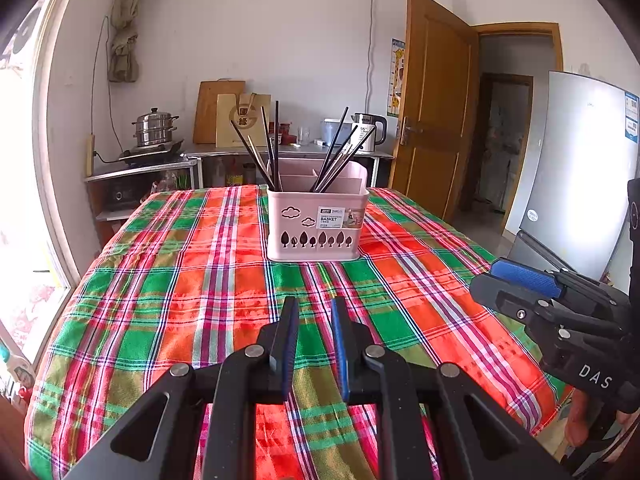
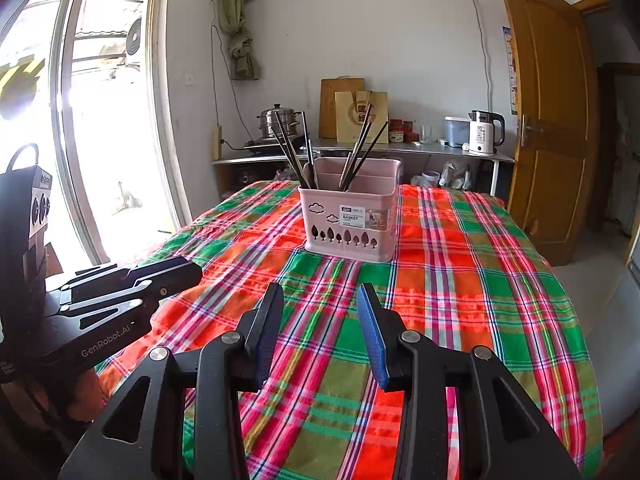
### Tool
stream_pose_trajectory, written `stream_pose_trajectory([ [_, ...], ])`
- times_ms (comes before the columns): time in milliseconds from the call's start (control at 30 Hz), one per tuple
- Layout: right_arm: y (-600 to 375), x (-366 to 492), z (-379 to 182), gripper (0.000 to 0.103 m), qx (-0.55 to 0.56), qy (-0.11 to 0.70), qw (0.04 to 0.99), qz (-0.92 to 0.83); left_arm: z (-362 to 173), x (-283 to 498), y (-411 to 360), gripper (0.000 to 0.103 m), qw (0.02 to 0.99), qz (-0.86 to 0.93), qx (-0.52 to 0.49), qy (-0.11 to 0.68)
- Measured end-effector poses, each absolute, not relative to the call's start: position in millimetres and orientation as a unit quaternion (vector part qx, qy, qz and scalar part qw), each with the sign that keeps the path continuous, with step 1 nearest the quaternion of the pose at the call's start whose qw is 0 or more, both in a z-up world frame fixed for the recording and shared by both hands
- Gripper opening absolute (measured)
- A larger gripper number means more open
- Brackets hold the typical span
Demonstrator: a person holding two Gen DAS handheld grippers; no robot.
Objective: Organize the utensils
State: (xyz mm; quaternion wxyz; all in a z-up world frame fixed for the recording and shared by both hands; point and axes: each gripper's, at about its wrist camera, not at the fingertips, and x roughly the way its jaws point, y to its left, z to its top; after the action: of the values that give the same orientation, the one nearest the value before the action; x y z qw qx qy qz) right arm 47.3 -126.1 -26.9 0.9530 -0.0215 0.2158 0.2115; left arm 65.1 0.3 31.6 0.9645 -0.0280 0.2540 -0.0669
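A pink utensil basket (image 1: pixel 316 224) stands mid-table on the plaid cloth, also in the right wrist view (image 2: pixel 350 220). Several dark chopsticks (image 1: pixel 256 152) lean in its left compartment and several more (image 1: pixel 340 152) in a right one. My left gripper (image 1: pixel 314 308) is open a little and empty, low over the cloth near the front edge, well short of the basket. My right gripper (image 2: pixel 320 296) is open and empty, beside it on the right. Each gripper shows in the other's view: the right (image 1: pixel 520 280), the left (image 2: pixel 160 276).
The plaid cloth (image 1: pixel 180 280) covers the whole table. Behind the table is a counter with a steel steamer pot (image 1: pixel 154 128), a cutting board (image 1: pixel 216 112), a paper bag, jars and a kettle (image 1: pixel 370 132). A wooden door (image 1: pixel 436 120) and fridge (image 1: pixel 580 176) are right, a window left.
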Motion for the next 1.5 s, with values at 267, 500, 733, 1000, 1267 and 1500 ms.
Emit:
stream_pose_trajectory([
  [267,-126.0,47.7,-26.4,0.039,-0.021,0.218,0.953,0.212,32.2,63.4,0.5,0.016,0.965,-0.068,-0.027,0.254],
  [500,-126.5,47.7,-26.4,0.039,-0.021,0.217,0.953,0.211,31.3,60.3,-1.3,0.016,0.965,-0.070,-0.024,0.253],
  [733,-127.4,46.8,-25.9,0.039,-0.022,0.217,0.953,0.210,32.1,59.7,-0.8,0.016,0.964,-0.073,-0.027,0.253],
  [1000,-127.8,46.9,-25.9,0.039,-0.022,0.217,0.953,0.210,31.8,60.3,0.1,0.016,0.964,-0.074,-0.028,0.254],
  [1267,-127.7,47.5,-26.9,0.039,-0.022,0.222,0.952,0.208,29.4,62.4,1.0,0.016,0.963,-0.072,-0.031,0.257],
  [1500,-128.1,48.4,-27.0,0.039,-0.022,0.224,0.952,0.206,28.1,62.0,1.2,0.016,0.963,-0.072,-0.032,0.260],
])
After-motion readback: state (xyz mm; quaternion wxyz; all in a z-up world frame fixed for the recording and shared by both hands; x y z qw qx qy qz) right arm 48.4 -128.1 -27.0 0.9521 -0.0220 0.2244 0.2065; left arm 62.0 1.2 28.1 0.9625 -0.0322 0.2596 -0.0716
